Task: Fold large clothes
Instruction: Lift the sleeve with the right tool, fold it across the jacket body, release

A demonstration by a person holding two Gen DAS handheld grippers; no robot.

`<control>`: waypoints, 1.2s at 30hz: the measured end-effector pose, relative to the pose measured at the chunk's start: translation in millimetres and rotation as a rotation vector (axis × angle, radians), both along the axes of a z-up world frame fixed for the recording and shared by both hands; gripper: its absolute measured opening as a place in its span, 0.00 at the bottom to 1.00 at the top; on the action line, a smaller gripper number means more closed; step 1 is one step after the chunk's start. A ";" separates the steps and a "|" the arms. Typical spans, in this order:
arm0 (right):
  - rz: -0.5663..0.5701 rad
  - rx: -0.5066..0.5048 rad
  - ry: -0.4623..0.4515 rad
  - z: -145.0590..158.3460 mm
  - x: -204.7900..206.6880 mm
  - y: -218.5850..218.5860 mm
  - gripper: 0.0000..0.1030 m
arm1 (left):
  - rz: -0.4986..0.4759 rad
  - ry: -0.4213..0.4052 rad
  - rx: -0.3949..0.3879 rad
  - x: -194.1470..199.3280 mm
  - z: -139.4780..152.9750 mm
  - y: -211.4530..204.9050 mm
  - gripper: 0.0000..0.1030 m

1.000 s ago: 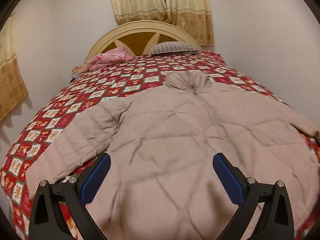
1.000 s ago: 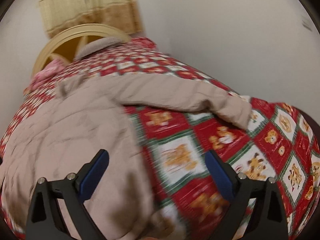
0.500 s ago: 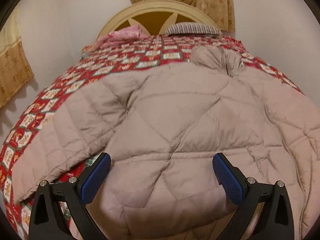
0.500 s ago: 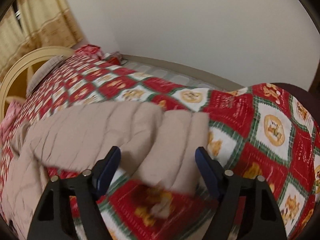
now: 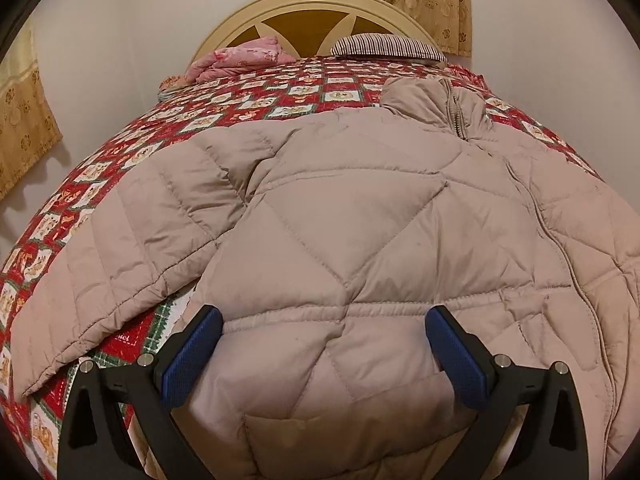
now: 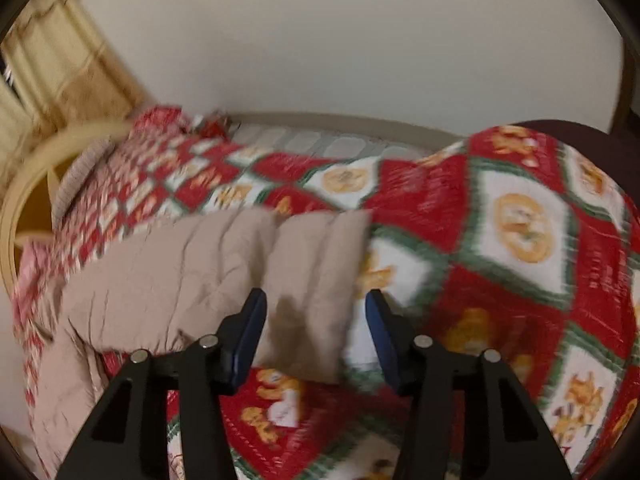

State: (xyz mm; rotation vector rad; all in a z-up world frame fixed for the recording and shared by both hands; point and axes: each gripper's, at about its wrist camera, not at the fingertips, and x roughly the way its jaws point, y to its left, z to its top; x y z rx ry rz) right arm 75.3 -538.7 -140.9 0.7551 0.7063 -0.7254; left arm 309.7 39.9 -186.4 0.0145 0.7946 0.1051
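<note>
A large beige quilted jacket (image 5: 360, 216) lies spread front-up on the bed, collar toward the headboard, its left sleeve (image 5: 120, 248) stretched out to the side. My left gripper (image 5: 324, 344) is open, its blue pads on either side of the jacket's lower left front near the hem. In the right wrist view the jacket's right sleeve (image 6: 224, 276) lies across the bedspread, and my right gripper (image 6: 314, 328) is open with the sleeve's cuff end (image 6: 320, 280) between its jaws. That view is motion-blurred.
The bed carries a red, white and green patterned bedspread (image 5: 224, 112) (image 6: 520, 240). A pink folded cloth (image 5: 240, 58) and a striped pillow (image 5: 388, 45) lie by the cream headboard (image 5: 312, 4). Walls flank the bed; curtains (image 5: 24, 120) hang on the left.
My left gripper has moved forward and lower over the jacket's hem. My right gripper has swung to the right sleeve, narrowed its jaws, and come around the cuff.
</note>
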 end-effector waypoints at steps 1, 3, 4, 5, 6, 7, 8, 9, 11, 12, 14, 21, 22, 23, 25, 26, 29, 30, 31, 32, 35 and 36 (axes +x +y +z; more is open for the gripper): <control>0.001 0.004 0.018 0.1 -1.4 -2.7 0.54 | 0.000 0.001 0.003 0.4 -0.2 -0.7 0.99; 0.004 0.004 0.041 -0.4 -2.6 -6.0 0.53 | -0.001 0.000 0.004 0.1 -0.4 -0.1 0.99; 0.012 -0.003 0.047 -0.3 -1.0 -4.3 0.53 | -0.001 0.000 0.003 0.3 -0.4 -0.1 0.99; 0.024 -0.006 0.051 -0.6 2.3 -2.6 0.52 | -0.001 0.001 0.002 0.1 -0.5 -0.3 0.99; 0.039 -0.007 0.051 -1.3 7.3 -0.4 0.51 | -0.002 0.001 0.001 0.4 -0.5 -0.6 0.99; 0.050 -0.014 0.062 -2.6 12.9 3.4 0.48 | -0.002 0.002 0.000 0.7 -0.6 -1.1 0.99; 0.067 -0.020 0.082 -5.5 20.0 7.6 0.42 | -0.002 0.001 0.001 0.6 -0.6 -1.1 0.99; 0.077 -0.035 0.098 -7.8 27.2 11.3 0.41 | -0.002 0.001 0.001 0.8 -0.6 -1.3 0.99; 0.092 -0.087 0.137 -9.0 38.9 20.8 0.32 | -0.002 0.003 0.002 0.9 -0.8 -1.4 0.99; 0.105 -0.086 0.156 -11.8 45.1 21.7 0.24 | -0.003 0.004 0.003 1.0 -1.1 -1.9 0.99; 0.103 -0.057 0.155 -17.7 49.0 18.6 0.09 | -0.006 0.003 0.000 -0.3 -1.5 -0.6 0.99; 0.037 -0.239 0.131 39.6 53.8 2.5 0.06 | -0.016 -0.024 -0.059 -7.3 4.6 8.0 0.99; 0.040 -0.281 0.122 55.7 58.4 3.5 0.06 | -0.014 -0.035 -0.084 -9.6 8.8 12.0 0.99; 0.047 -0.326 0.114 69.8 63.3 7.7 0.06 | -0.010 -0.043 -0.094 -11.5 11.9 14.0 0.99; 0.075 -0.444 0.085 106.3 77.5 23.0 0.06 | -0.012 -0.076 -0.106 -17.5 23.0 18.3 0.99; 0.086 -0.486 0.070 118.4 82.3 31.0 0.05 | -0.011 -0.092 -0.108 -20.5 29.3 20.0 0.99; 0.144 -0.634 0.015 160.8 103.2 66.0 0.05 | -0.023 -0.130 -0.123 -25.8 45.4 23.0 0.99; 0.177 -0.692 -0.010 176.0 112.4 84.4 0.05 | -0.031 -0.133 -0.127 -26.3 49.4 23.3 0.99; 0.200 -0.727 -0.027 183.3 118.5 98.1 0.05 | -0.036 -0.134 -0.126 -26.7 52.0 23.3 0.99; 0.227 -0.761 -0.044 191.1 125.0 112.1 0.05 | -0.039 -0.135 -0.126 -27.3 53.5 23.1 0.99; 0.326 -0.878 -0.097 209.2 142.6 167.0 0.05 | -0.045 -0.135 -0.128 -30.3 55.1 24.1 0.99; 0.364 -0.913 -0.113 213.0 148.2 185.5 0.05 | -0.046 -0.135 -0.131 -31.7 54.6 24.9 0.99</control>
